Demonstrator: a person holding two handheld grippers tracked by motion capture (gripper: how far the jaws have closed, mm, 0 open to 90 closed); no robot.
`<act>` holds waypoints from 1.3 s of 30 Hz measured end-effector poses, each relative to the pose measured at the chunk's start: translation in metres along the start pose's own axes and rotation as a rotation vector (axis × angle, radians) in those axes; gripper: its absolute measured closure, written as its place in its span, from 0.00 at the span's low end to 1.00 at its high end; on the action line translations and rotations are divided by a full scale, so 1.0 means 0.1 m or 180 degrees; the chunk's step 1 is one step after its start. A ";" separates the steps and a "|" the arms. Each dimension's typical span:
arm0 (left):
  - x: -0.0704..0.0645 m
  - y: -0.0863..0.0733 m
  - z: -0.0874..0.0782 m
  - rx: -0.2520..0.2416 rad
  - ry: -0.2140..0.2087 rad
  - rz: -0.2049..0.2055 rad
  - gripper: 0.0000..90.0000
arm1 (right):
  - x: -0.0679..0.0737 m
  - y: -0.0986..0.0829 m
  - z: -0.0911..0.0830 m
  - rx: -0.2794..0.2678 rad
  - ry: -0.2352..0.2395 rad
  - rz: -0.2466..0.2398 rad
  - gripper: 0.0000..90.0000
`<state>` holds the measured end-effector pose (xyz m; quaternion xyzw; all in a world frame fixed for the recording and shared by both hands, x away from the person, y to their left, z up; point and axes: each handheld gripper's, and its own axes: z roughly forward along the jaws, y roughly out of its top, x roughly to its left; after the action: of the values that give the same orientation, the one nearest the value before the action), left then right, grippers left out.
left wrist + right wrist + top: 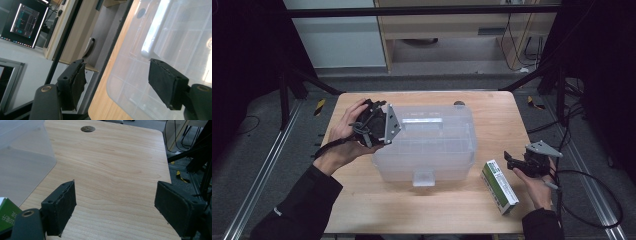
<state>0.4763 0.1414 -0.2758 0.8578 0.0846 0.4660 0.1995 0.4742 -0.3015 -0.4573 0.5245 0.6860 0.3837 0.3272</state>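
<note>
A clear plastic storage box [424, 145] with a closed lid and a white handle [422, 120] sits at the centre of the wooden surface [492, 115]. A green-and-white carton [499, 186] lies flat at about 4 o'clock from the box, near the front right corner.

The left gripper [374, 124] is held at the box's 9 o'clock edge, against or just over the lid's left end. In the left gripper view its jaws are spread wide with nothing between them; one pad hangs over the lid [175, 45], the other over the surface edge and the floor beyond.

The right gripper [532, 161] hovers at 3 o'clock from the carton, just beside it. In the right gripper view its jaws are also spread and empty, with bare wood between them and a corner of the carton [6, 213] at the lower left.

The carton appears meant for the box, which is not yet opened. Several risks can be judged. The front latch [423, 177] looks closed, so the light box could be dragged or tipped if the lid is pulled from the left end alone. The carton lies flat, so a grip taken across its broad face could slip, or the thin card could be crushed. The carton could also be nudged toward the near edge by a misaligned approach.
</note>
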 end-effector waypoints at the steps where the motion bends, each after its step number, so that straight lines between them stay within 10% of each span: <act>1: 0.00 0.00 0.00 0.0000 0.0000 0.0000 0.33 | 0.00 0.00 0.00 0.0000 0.0000 0.0000 0.19; 39: -0.19 0.25 0.33 0.0100 -0.0254 0.0314 0.41 | 0.00 -0.01 0.01 0.0000 0.0096 0.0019 0.24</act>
<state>0.4925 0.1039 -0.2957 0.8819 0.0416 0.4393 0.1660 0.4750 -0.3017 -0.4585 0.5206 0.6894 0.3925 0.3157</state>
